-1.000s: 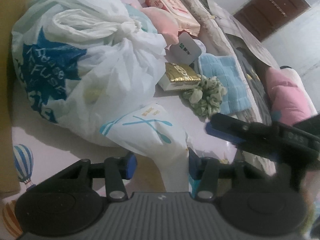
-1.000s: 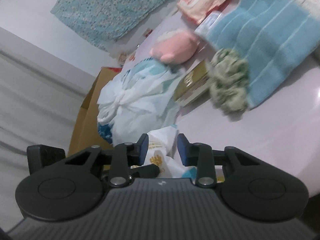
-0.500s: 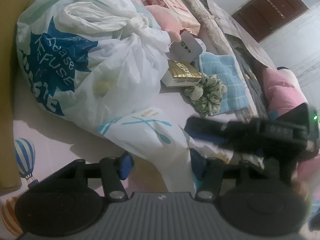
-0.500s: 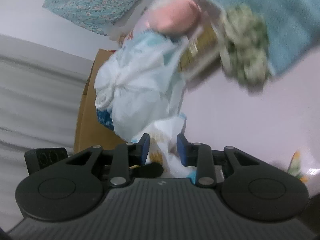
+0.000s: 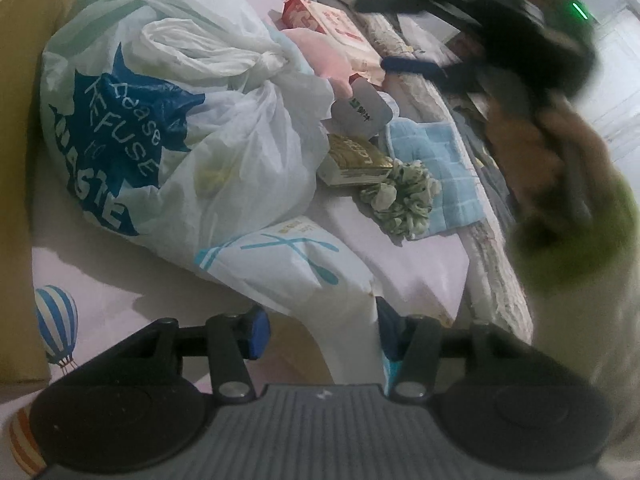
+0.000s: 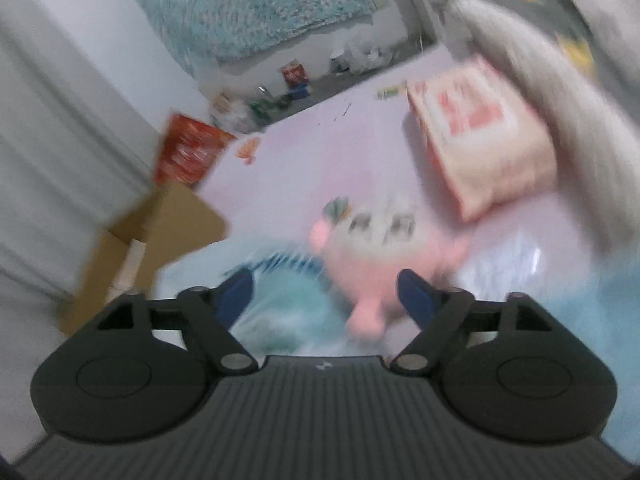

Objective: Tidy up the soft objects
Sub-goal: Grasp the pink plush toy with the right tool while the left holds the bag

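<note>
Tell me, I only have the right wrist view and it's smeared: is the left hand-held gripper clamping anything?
Observer: No. The left hand-held gripper is open, a white paper bag lying between its fingers.
Operator: Any soft items besides the pink plush?
Observer: A green scrunchie rests partly on a folded blue towel.
Operator: And the big plastic bag?
Observer: It is knotted shut at the top.

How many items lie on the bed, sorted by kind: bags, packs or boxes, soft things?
Plastic bags: 2, large tied bag, small white bag
Packs or boxes: 3, pink pack, gold box, grey pack
Soft things: 3, pink plush, blue towel, green scrunchie
Total: 8
</note>
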`<act>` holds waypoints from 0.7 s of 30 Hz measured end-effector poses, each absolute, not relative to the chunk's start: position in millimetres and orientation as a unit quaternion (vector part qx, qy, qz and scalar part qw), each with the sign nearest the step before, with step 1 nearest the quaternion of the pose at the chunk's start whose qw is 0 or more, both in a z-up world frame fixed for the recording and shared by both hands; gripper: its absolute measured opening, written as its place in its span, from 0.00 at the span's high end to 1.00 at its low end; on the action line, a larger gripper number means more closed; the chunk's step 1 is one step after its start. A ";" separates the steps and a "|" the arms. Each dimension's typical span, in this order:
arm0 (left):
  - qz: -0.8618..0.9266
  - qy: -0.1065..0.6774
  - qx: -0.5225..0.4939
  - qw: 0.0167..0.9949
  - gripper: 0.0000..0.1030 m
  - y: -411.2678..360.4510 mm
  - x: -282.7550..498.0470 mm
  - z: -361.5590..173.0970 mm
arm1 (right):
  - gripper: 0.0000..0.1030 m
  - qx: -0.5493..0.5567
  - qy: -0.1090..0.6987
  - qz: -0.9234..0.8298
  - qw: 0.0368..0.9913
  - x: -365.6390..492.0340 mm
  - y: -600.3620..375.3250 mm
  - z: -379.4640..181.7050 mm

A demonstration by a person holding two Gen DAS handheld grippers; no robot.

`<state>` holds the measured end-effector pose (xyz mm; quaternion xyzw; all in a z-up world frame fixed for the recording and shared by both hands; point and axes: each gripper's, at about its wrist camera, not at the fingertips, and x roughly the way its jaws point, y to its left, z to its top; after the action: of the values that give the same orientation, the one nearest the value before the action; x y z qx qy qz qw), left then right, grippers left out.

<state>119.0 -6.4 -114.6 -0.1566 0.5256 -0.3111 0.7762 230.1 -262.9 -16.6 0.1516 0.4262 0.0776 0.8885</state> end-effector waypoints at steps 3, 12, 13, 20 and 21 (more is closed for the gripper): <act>-0.318 0.519 -0.165 0.776 0.49 -2.3 116.5 -114.5 | 0.08 0.073 0.448 0.073 0.888 265.4 -254.1 -23.7; -0.349 0.499 -0.177 0.773 0.49 4.3 109.6 -108.2 | 0.12 0.050 0.525 0.077 0.846 309.6 -248.6 -70.6; -0.353 0.494 -0.177 0.774 0.49 3.3 108.5 -105.8 | 0.15 0.058 0.521 0.074 0.848 306.2 -250.5 -68.8; -0.375 0.446 -0.171 0.794 0.49 2.0 96.8 -79.9 | 0.17 0.091 0.413 0.088 0.902 267.6 -263.7 -13.7; -0.375 0.438 -0.172 0.798 0.49 3.9 95.0 -74.1 | 0.17 0.100 0.394 0.092 0.909 258.9 -265.7 1.0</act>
<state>95.0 3.9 -74.1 -0.1725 0.4385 -0.3753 0.7982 258.9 -265.7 1.0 0.1004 0.3943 0.0924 0.9088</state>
